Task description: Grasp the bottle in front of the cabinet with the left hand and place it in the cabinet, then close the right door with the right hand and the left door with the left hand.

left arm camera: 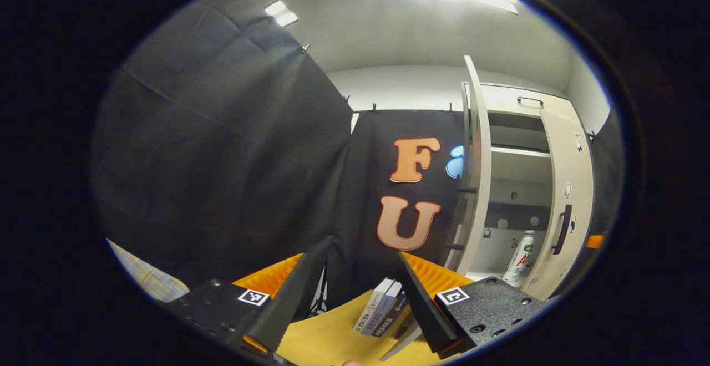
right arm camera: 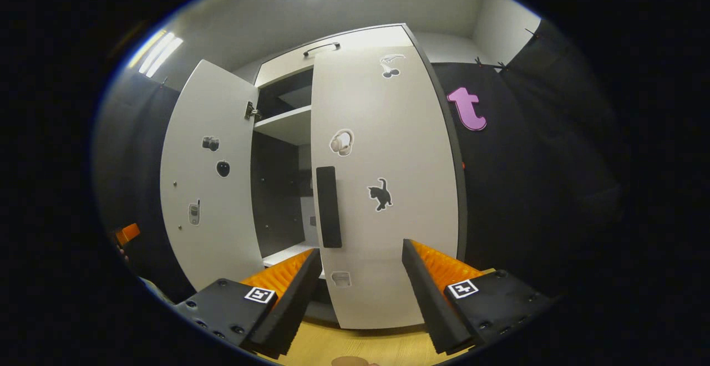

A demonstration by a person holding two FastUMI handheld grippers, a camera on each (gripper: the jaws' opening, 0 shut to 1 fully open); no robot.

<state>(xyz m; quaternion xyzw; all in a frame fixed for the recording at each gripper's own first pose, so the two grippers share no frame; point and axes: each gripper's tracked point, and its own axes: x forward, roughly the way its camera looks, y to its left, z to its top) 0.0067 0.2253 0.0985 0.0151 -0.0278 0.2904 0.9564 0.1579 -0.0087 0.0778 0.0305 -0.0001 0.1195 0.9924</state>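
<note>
Two cabinet doors, neither fully closed. Bottle [left arm camera: 520, 257] stands upright inside the cabinet [left arm camera: 518, 112] on the bottom shelf, long axis vertical, cap up, leaning slightly to 1 o'clock in the fisheye of the left gripper view. It sits at about 4 o'clock of that view, between the left door [left arm camera: 476, 166], seen nearly edge-on, and the right door [left arm camera: 567, 199], just beside the right door's inner edge. Its label is too small to make out.

Left gripper [left arm camera: 355, 288] at 6 o'clock of its own view, jaws wide apart, nothing between them. It aims at the black cloth wall, well left of the cabinet opening. A few books [left arm camera: 380, 313] stand beyond the fingers on the wooden table [left arm camera: 327, 344], leaning toward 1 o'clock.

Right gripper view: right gripper [right arm camera: 360, 291] at 6 o'clock, jaws apart, holding nothing. It faces the right door [right arm camera: 383, 183], which is mostly swung in and covers the right half of the cabinet. Dark vertical handle [right arm camera: 328, 206] runs along that door's left edge, above the left finger. Whether the fingertips touch the door I cannot tell. Left door [right arm camera: 208, 177] at 9 o'clock, wide open, stickers on its face. The gap between the doors shows an upper shelf [right arm camera: 284, 125] and a dark interior. Wooden tabletop [right arm camera: 360, 349] lies under the gripper.
</note>
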